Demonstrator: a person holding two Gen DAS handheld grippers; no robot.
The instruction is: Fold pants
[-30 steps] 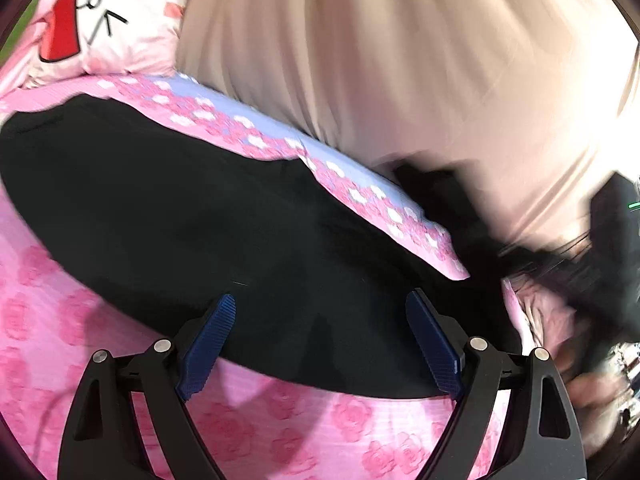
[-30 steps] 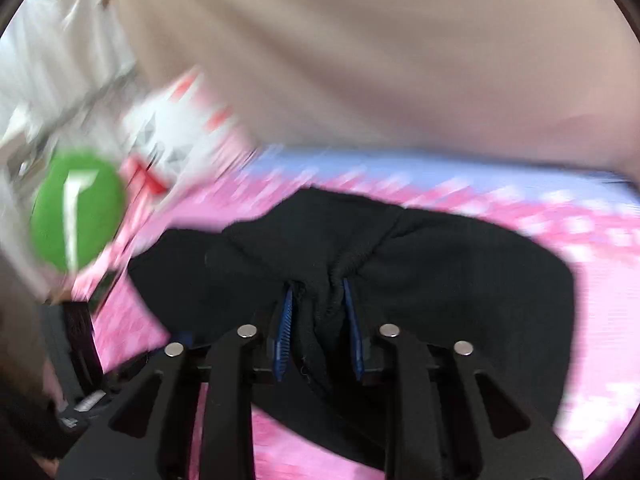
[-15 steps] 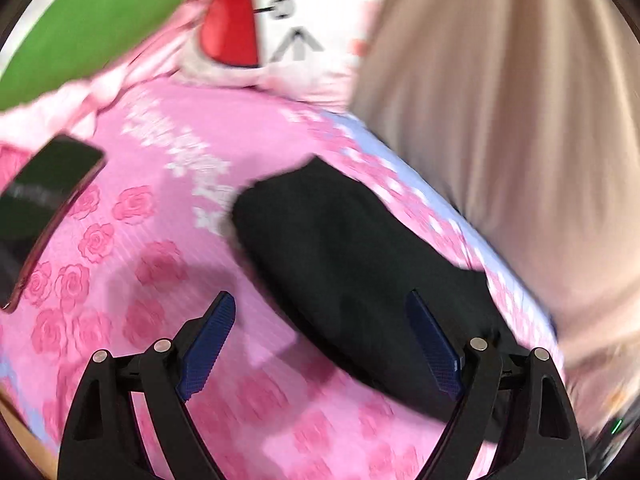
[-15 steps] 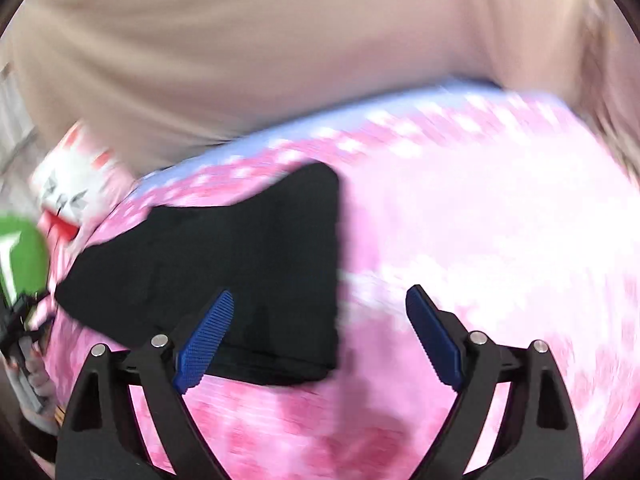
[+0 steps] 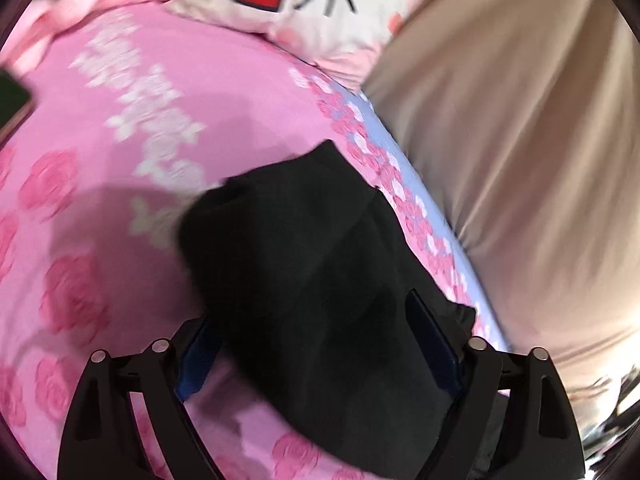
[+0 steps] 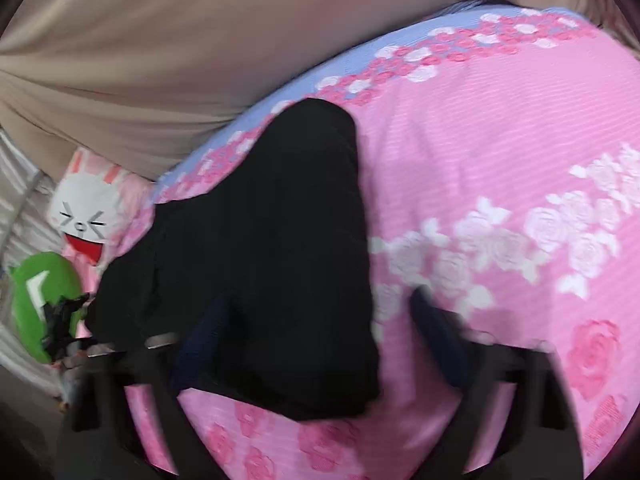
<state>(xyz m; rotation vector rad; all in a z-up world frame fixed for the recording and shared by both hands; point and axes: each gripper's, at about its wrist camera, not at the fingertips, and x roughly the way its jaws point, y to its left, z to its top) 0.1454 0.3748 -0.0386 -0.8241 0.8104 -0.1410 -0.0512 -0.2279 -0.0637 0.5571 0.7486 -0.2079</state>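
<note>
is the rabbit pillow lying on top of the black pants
No. In the right wrist view the rabbit pillow sits apart from the black pants, at the bedspread's edge.

A pink rose-patterned bedspread (image 6: 500, 152) with a pale blue edge covers the bed; beige draped fabric (image 6: 180, 52) hangs beyond its far side.

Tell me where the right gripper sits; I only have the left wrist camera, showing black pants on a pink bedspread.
Observer: The right gripper straddles the pants' near right corner, one finger over black cloth, the other over bare bedspread.
Operator: Say whether it has gripped.
Observer: Not visibly. Its jaws have just been closing but stand apart, blurred, with only that corner between them.
Operator: Report what lies past the pants' left end.
Observer: A green cushion beside the bunny pillow.
</note>
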